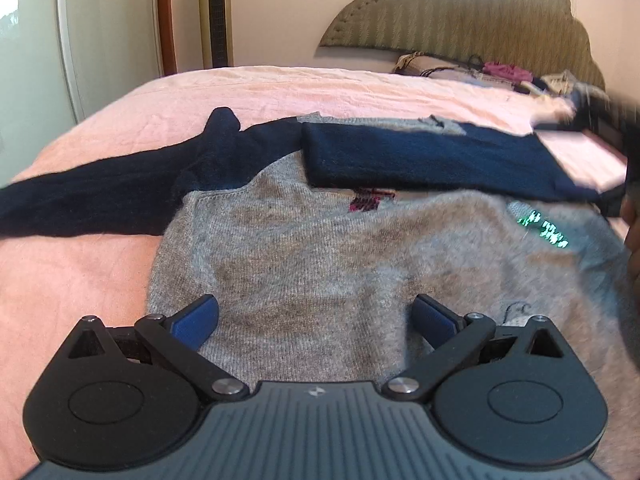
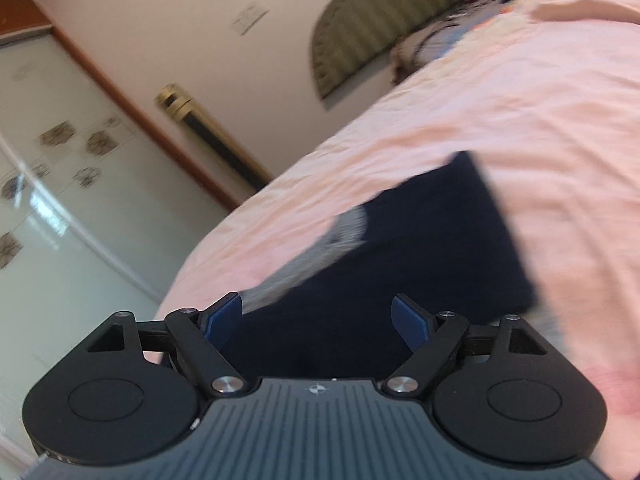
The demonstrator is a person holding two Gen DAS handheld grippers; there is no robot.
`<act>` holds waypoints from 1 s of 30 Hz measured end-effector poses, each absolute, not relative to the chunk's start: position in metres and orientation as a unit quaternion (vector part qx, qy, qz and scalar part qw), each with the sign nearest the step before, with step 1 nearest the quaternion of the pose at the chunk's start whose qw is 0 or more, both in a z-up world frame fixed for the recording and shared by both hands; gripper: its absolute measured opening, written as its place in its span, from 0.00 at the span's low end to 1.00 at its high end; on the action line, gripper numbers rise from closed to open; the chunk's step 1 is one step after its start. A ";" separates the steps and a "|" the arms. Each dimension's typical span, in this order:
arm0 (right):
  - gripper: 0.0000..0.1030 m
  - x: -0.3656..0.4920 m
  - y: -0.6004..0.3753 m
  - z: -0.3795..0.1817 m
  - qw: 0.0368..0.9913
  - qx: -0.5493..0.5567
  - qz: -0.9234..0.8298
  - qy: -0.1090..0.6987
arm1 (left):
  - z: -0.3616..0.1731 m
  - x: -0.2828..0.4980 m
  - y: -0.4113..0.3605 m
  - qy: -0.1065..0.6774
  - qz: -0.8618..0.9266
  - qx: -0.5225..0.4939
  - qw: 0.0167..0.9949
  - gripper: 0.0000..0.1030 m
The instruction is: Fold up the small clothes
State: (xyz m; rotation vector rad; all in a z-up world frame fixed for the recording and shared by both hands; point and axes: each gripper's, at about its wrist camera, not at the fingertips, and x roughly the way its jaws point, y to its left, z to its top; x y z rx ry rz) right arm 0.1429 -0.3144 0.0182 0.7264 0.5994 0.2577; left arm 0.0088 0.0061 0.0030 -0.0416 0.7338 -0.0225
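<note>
the pink bed [image 1: 280, 92] holds a grey sweater [image 1: 320, 264], laid flat, with one navy sleeve [image 1: 432, 160] folded across it and the other sleeve [image 1: 104, 196] out to the side. the left gripper [image 1: 316, 320] and right gripper [image 2: 318, 320] have open, empty fingers. a careless tug could undo the folded sleeve.

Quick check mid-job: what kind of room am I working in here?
Most likely a bedroom: the sweater lies on a bed with a pink bedsheet, an upholstered headboard stands against the wall, and a tower fan stands beside it.
</note>
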 end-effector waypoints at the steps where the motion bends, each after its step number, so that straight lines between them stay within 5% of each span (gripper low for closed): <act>1: 0.79 0.140 -0.328 0.005 0.882 0.357 0.112 0.286 | 0.007 0.011 0.012 0.365 -0.022 -0.046 0.930 1.00; 4: 0.70 0.135 -0.352 -0.019 0.865 0.413 0.135 0.249 | 0.026 0.027 0.041 0.372 -0.098 -0.207 0.899 1.00; 7: 0.72 0.133 -0.353 -0.021 0.865 0.417 0.141 0.241 | 0.036 0.065 0.059 0.366 -0.146 -0.332 0.857 1.00; 12: 0.78 0.135 -0.345 -0.018 0.872 0.398 0.150 0.241 | 0.025 0.138 0.055 0.388 -0.058 -0.293 0.872 1.00; 15: 0.78 0.137 -0.345 -0.017 0.870 0.405 0.153 0.237 | 0.012 0.157 0.048 0.413 -0.055 -0.273 0.867 0.73; 17: 0.79 0.137 -0.346 -0.018 0.869 0.407 0.156 0.234 | 0.014 0.160 0.039 0.415 -0.040 -0.227 0.880 0.23; 19: 0.82 0.137 -0.345 -0.018 0.869 0.406 0.161 0.232 | 0.011 0.162 0.034 0.419 -0.029 -0.196 0.886 0.12; 26: 0.84 0.138 -0.343 -0.016 0.871 0.400 0.164 0.233 | 0.048 0.131 0.032 0.349 -0.040 -0.138 0.926 0.05; 30: 0.85 0.139 -0.342 -0.016 0.872 0.398 0.165 0.233 | 0.017 0.144 0.040 0.398 -0.010 -0.122 0.909 0.05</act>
